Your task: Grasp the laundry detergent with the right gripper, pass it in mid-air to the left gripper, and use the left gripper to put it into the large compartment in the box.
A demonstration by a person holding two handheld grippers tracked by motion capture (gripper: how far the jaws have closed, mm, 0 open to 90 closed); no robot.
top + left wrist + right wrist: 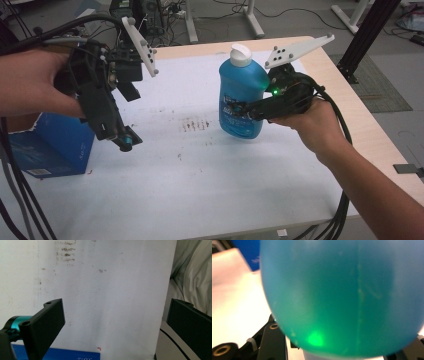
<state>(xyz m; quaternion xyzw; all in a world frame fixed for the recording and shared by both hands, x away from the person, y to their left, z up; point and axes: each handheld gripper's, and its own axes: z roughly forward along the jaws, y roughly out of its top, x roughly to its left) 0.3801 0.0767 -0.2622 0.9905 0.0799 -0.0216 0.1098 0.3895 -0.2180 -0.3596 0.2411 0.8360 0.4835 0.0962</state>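
Two hand-held grippers show in the high view: the right hand-held gripper [243, 109] clamps the lower body of an upright blue bottle [242, 92] with a white cap [240, 54], above the desk [210, 165]; the left hand-held gripper [120, 136] holds nothing, a blue box [50, 145] just beside it. In the left gripper view, its jaws stand wide apart over the white desk surface. In the right gripper view, the bottle [342, 297] sits between the jaws, gripped.
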